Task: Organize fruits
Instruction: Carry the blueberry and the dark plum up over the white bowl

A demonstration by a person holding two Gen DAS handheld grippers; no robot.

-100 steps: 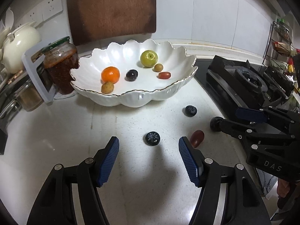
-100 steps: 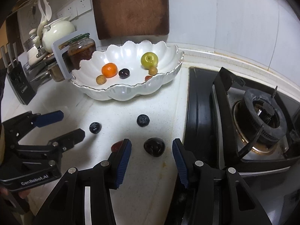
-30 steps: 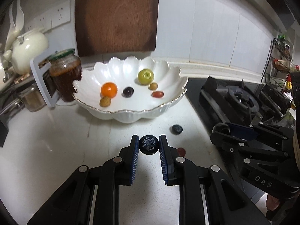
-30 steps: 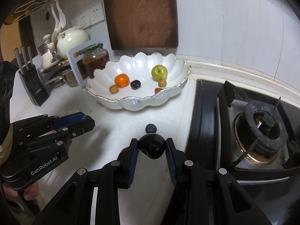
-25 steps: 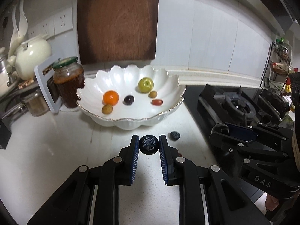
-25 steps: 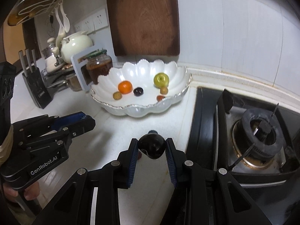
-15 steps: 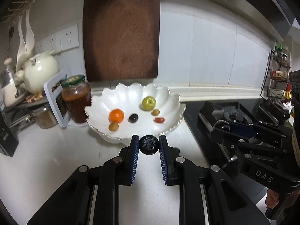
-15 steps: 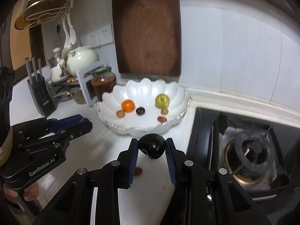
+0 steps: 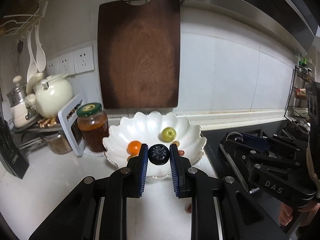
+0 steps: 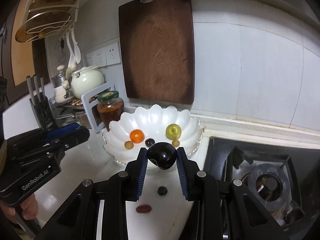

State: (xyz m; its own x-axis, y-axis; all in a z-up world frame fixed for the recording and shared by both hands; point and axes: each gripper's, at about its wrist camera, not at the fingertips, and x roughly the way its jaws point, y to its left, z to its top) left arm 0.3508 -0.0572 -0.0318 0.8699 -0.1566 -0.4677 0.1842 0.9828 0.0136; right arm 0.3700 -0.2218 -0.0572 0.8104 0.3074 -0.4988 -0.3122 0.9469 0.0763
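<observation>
My left gripper (image 9: 159, 157) is shut on a blueberry (image 9: 159, 154), held above the counter in front of the white scalloped bowl (image 9: 140, 124). My right gripper (image 10: 162, 158) is shut on a dark glossy plum (image 10: 162, 155), also raised before the bowl (image 10: 152, 118). The bowl holds an orange tangerine (image 10: 137, 135), a green apple (image 10: 173, 131), a dark grape (image 10: 149, 142) and small brownish fruits. On the counter below lie a second blueberry (image 10: 162, 190) and a red date (image 10: 143, 209). In the left wrist view the right gripper (image 9: 236, 138) shows at the right.
A jar with a green lid (image 9: 92, 127) stands left of the bowl, with a cream teapot (image 9: 53, 95) and a knife block (image 10: 41, 105) beyond. A brown cutting board (image 9: 139, 54) leans on the tiled wall. The gas stove (image 10: 266, 180) fills the right side.
Both grippers have risen with their fruits still held, and now point less steeply down. The bowl sits lower in both views and more of the wall shows.
</observation>
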